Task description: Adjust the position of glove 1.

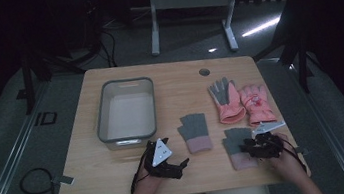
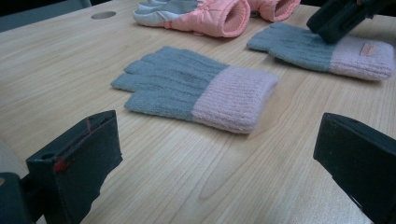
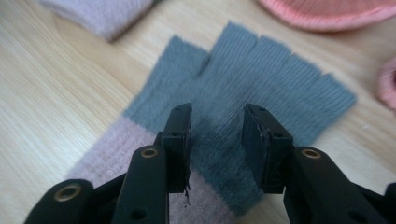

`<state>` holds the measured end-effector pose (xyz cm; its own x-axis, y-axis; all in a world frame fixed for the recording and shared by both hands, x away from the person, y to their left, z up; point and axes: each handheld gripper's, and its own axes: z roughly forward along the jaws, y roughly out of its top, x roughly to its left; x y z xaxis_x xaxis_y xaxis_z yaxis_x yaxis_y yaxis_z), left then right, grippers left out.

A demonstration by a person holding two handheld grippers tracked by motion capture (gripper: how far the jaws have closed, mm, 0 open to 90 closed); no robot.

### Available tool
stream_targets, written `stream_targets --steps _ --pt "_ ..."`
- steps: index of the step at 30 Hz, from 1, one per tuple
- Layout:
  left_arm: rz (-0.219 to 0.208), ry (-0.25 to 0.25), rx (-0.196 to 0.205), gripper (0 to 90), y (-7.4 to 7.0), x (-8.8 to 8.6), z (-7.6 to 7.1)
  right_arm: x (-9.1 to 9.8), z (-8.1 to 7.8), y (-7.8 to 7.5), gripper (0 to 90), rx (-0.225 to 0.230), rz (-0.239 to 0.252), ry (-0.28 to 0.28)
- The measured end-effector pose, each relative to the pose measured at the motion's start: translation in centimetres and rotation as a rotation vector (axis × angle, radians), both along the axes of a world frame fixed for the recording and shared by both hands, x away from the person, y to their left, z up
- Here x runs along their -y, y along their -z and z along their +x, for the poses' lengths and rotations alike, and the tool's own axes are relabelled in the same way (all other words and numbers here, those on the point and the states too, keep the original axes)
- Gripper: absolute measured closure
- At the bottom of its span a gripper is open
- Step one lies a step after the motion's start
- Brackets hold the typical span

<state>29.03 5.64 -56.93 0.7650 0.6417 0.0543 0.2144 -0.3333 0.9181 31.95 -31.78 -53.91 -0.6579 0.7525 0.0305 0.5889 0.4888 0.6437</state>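
Two grey knit gloves with pink cuffs lie near the table's front edge. The left glove (image 1: pixel 195 132) (image 2: pixel 196 88) rests flat just ahead of my left gripper (image 1: pixel 177 152) (image 2: pixel 215 158), whose jaws stand wide open and apart from it. Over the right glove (image 1: pixel 236 141) (image 2: pixel 322 49) (image 3: pixel 275 88) my right gripper (image 1: pixel 247 146) (image 3: pixel 217 135) hovers low. Its jaws are a narrow gap apart above the grey palm near the cuff, with nothing clearly pinched. In the left gripper view the right gripper's (image 2: pixel 341 16) black tip sits on that glove.
A grey plastic bin (image 1: pixel 101 114) stands at the table's left-centre, empty. Two pink padded gloves (image 1: pixel 226 101) (image 1: pixel 257 103) lie side by side behind the knit pair. A round cable hole (image 1: pixel 204 71) is near the far edge.
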Motion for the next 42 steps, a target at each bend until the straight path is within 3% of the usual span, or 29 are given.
stream_targets --steps 3,7,10,13,17,18,20,22,24,26,28,29,30,32,42 --pt "0.003 -0.001 0.002 0.4 0.0 0.0 0.0 -0.4 -0.1 0.5 64.2 0.001 -0.026 0.001" --pt "0.007 -0.001 0.004 0.4 0.0 0.1 -0.1 -0.9 -0.2 0.5 74.4 0.02 -0.068 0.006" --pt "0.002 -0.001 -0.001 0.4 0.0 0.0 0.0 -1.0 -0.1 0.4 80.8 0.004 -0.064 0.03" --pt "0.004 -0.001 0.002 0.4 0.0 0.0 0.0 -0.8 0.1 0.4 83.8 -0.019 -0.03 0.067" --pt "0.008 -0.001 0.006 0.4 0.0 0.1 -0.1 -0.6 0.0 0.2 85.2 -0.016 0.0 0.085" --pt "0.012 -0.001 0.01 0.4 0.0 0.1 -0.1 -0.7 -0.4 -0.7 85.5 0.017 0.004 0.083" --pt "0.012 0.001 0.009 0.4 0.0 0.1 -0.1 -0.6 -0.4 -2.0 85.4 0.041 0.019 0.091" --pt "0.008 -0.001 0.005 0.4 0.0 0.1 -0.1 -0.6 0.0 -3.4 85.4 0.05 0.064 0.1" --pt "0.006 -0.001 0.004 0.4 0.0 0.0 -0.1 -0.6 0.1 -3.9 85.4 0.062 0.07 0.099" --pt "0.008 0.0 0.007 0.4 0.0 0.1 -0.1 -1.4 0.8 -6.3 85.4 0.101 0.091 0.096" --pt "0.007 0.0 0.007 0.4 0.0 0.1 -0.1 -1.7 1.0 -6.9 85.4 0.113 0.1 0.09" --pt "0.007 -0.005 0.004 0.4 0.0 0.1 -0.1 -2.5 1.4 -8.2 85.4 0.135 0.113 0.083" --pt "0.007 -0.005 0.004 0.4 0.0 0.1 -0.1 -2.5 1.4 -8.2 85.4 0.135 0.113 0.083" --pt "0.007 -0.006 0.004 0.4 0.0 0.1 0.0 -4.0 2.1 -9.5 85.3 0.156 0.132 0.059" --pt "0.007 0.002 0.006 0.4 0.0 0.1 0.0 -8.5 4.4 -10.8 85.1 0.164 0.165 -0.006"
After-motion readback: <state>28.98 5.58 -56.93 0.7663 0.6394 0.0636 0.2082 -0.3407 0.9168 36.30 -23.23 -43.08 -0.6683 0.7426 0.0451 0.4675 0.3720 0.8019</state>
